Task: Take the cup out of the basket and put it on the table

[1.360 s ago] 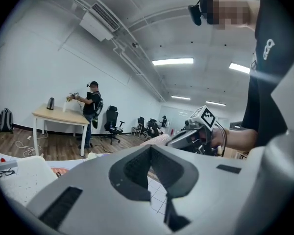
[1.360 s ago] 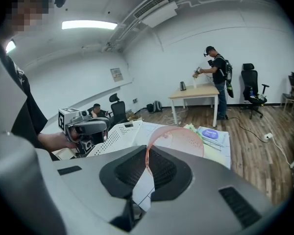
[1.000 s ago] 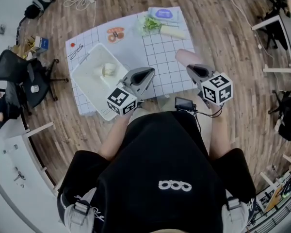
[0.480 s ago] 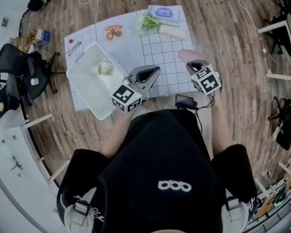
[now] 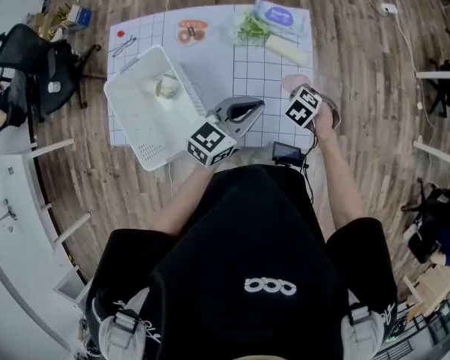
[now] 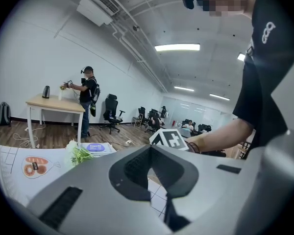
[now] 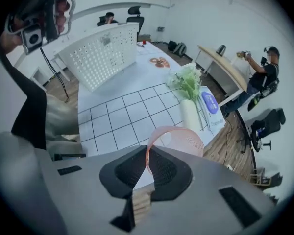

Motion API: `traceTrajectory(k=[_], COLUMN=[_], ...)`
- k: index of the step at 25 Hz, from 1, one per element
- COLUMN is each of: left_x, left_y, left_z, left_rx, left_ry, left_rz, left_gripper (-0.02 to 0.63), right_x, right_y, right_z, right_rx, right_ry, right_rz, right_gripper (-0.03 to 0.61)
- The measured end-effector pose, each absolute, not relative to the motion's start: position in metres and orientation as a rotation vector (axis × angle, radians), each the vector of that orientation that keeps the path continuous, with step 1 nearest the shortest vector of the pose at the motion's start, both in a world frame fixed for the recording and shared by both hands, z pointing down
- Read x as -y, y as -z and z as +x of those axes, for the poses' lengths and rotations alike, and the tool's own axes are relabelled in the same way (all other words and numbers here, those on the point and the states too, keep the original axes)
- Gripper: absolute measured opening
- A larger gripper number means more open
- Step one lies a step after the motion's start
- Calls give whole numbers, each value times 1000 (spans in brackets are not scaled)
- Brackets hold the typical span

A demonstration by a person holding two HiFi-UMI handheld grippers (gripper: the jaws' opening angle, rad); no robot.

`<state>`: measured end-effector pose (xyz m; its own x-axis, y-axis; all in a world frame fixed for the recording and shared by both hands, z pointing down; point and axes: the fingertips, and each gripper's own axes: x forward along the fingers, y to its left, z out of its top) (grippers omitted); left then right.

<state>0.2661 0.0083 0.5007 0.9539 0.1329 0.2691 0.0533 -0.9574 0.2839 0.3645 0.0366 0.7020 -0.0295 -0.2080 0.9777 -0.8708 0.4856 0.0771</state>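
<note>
A pink cup (image 5: 294, 82) is over the front right part of the gridded table mat (image 5: 247, 73), away from the white perforated basket (image 5: 135, 133). My right gripper (image 5: 298, 94) is shut on the cup's thin rim; in the right gripper view the rim (image 7: 179, 138) arcs out from between the pads. My left gripper (image 5: 255, 108) hovers near the table's front edge, just right of the basket, with its jaws shut and nothing in them (image 6: 149, 151). A pale round item (image 5: 165, 87) lies in the basket.
At the mat's far side lie a wipes pack (image 5: 281, 15), a leafy green bunch (image 5: 249, 30) and a pale cylinder (image 5: 286, 49). A small black device (image 5: 286, 154) sits at the front edge. An office chair (image 5: 30, 58) stands to the left on the wooden floor.
The head view has swung, so the table sits higher in the frame. My right gripper with the pink cup has come in closer to the left gripper and tipped more steeply. The left gripper stays by the basket.
</note>
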Motion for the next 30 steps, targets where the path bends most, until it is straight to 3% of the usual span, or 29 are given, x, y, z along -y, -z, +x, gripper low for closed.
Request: traceTrajectory(k=[14, 30], left_x=[23, 30], left_y=[-524, -515], left_z=[236, 220], left_rx=[93, 100], left_ry=[-406, -385], left_rz=[2765, 2784], left_gripper=[8, 9], right_x=[-11, -14], right_y=[-761, -728], right_z=[360, 356], right_rx=[1423, 1455], right_ry=[-577, -583], right_rz=[668, 790], right_gripper=[35, 57])
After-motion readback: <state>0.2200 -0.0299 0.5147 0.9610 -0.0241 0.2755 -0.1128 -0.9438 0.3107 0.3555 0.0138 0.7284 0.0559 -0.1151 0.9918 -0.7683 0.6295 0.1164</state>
